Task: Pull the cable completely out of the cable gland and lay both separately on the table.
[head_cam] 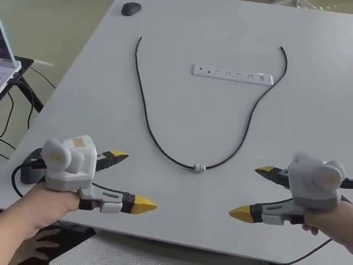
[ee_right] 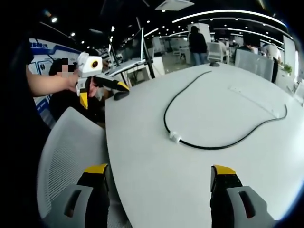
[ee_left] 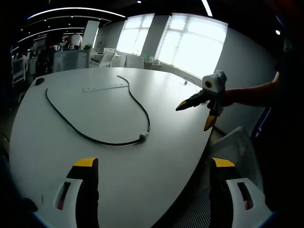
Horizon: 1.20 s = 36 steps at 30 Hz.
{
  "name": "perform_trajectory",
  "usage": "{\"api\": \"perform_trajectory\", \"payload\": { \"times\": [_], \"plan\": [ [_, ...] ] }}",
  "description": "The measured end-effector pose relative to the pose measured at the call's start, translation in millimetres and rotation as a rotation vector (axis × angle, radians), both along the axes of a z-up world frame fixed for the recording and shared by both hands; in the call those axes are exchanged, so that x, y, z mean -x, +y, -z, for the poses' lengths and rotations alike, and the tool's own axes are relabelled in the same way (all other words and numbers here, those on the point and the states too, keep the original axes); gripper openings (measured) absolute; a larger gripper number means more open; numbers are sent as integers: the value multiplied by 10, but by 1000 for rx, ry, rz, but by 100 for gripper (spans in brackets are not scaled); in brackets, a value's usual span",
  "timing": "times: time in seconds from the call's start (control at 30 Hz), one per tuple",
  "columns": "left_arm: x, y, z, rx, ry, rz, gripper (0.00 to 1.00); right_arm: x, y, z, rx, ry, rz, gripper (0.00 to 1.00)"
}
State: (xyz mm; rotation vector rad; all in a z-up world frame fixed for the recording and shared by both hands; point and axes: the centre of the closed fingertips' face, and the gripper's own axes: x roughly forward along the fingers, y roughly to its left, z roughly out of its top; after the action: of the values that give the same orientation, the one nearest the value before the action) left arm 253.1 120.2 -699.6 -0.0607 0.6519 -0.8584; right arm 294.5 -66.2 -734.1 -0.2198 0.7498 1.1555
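My left gripper [head_cam: 138, 181] hovers over the near edge of the table [head_cam: 198, 121], jaws apart, holding nothing. Ahead of it the black cable [head_cam: 137, 72] lies in a wide U on the tabletop. The small white gland [head_cam: 199, 167] sits at the bottom of the U with the cable threaded through it. A white power strip [head_cam: 232, 75] lies farther back, between the arms of the U. My right gripper [head_cam: 246, 191] hovers at the near edge, jaws apart, empty.
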Motion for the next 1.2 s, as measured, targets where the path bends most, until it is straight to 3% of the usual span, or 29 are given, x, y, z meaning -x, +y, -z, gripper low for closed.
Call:
{"api": "perform_trajectory", "payload": {
  "times": [0.5, 0.8, 0.97, 1.2],
  "plan": [
    [14, 133, -2, 36, 15, -23, 93, -219, 331, 100, 65, -27, -105, 81],
    [26, 97, 37, 37, 22, -3, 92, -356, 414, 179, 129, -57, -178, 75],
    [13, 80, 71, 41, 28, -5, 92, -417, 496, 192, 133, -56, -204, 73],
    [7, 87, 102, 40, 33, -7, 91, -438, 587, 284, 175, -69, -285, 64]
  ]
}}
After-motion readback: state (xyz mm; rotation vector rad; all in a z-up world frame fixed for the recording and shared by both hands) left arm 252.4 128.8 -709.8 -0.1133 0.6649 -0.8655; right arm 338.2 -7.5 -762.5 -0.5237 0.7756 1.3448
